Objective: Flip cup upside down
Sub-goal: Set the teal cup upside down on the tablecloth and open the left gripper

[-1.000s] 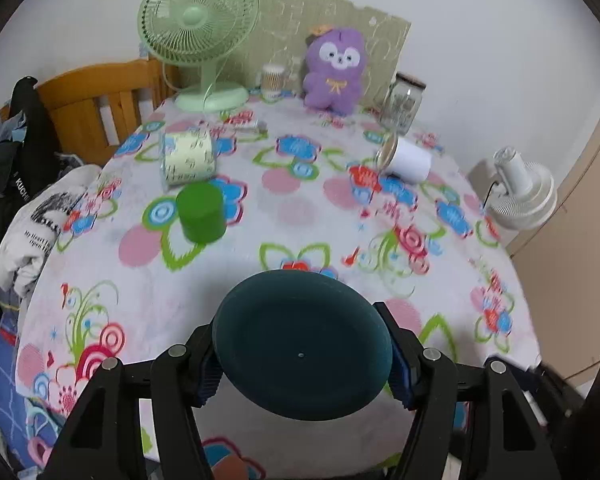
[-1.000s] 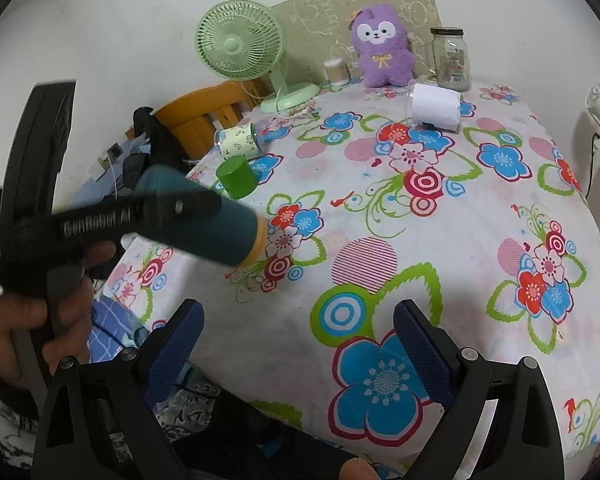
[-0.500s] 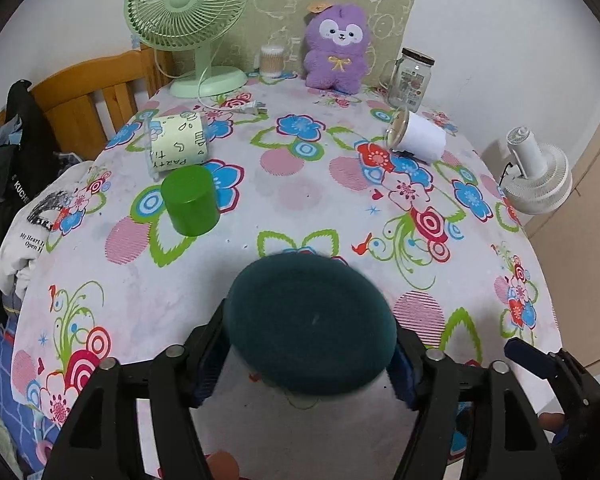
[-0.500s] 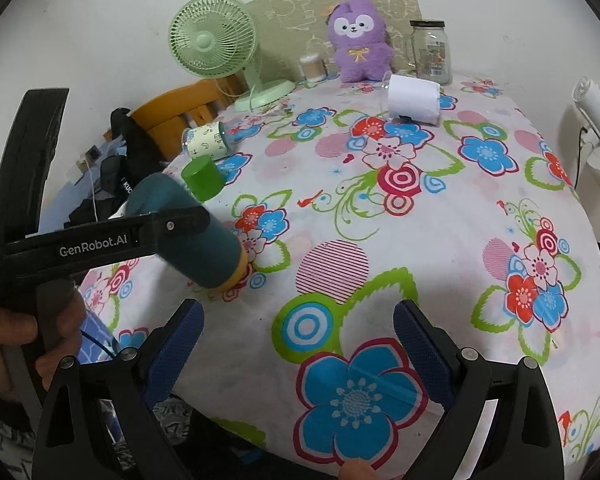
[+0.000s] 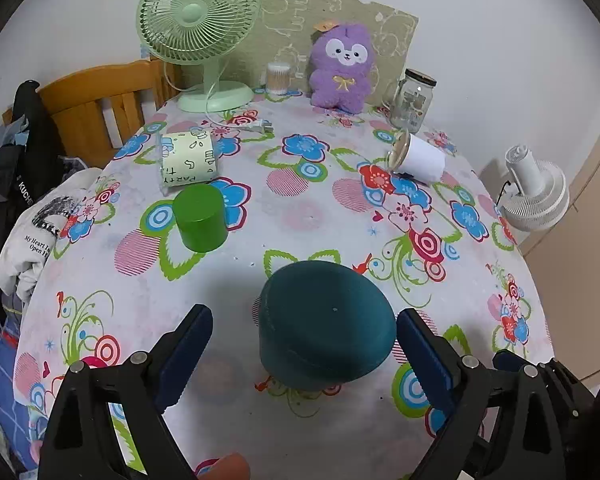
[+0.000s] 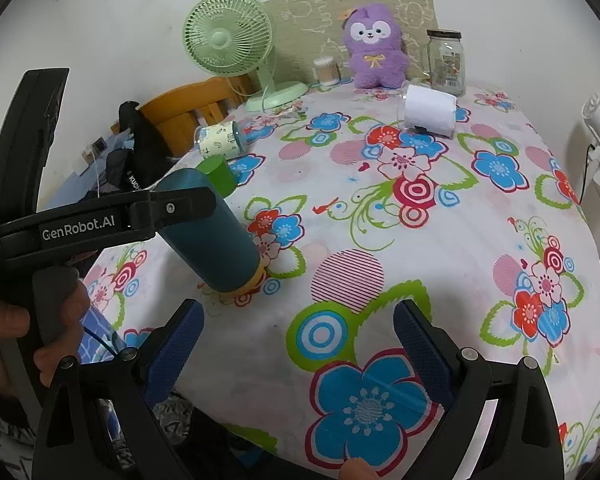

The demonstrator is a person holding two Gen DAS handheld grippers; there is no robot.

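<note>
A dark teal cup (image 5: pixel 326 326) stands mouth-down on the flowered tablecloth (image 5: pixel 308 216), its flat base facing up. My left gripper (image 5: pixel 304 356) is open, its blue pads apart on either side of the cup; the right pad is close to it, the left pad well clear. In the right wrist view the cup (image 6: pixel 210 240) leans, its yellowish rim on the cloth, beside the left gripper's black arm (image 6: pixel 100 220). My right gripper (image 6: pixel 296 356) is open and empty over the table's near edge.
A green cup (image 5: pixel 199 222) stands upside down behind. A patterned jar (image 5: pixel 187 162) and a white cup (image 5: pixel 418 156) lie on their sides. At the back stand a green fan (image 5: pixel 198 32), a purple plush (image 5: pixel 342 68) and a glass jar (image 5: pixel 412 98). A wooden chair (image 5: pixel 100 100) is at left.
My left gripper has opened and let go of the teal cup, which now rests mouth-down on the cloth. The right gripper has barely moved.
</note>
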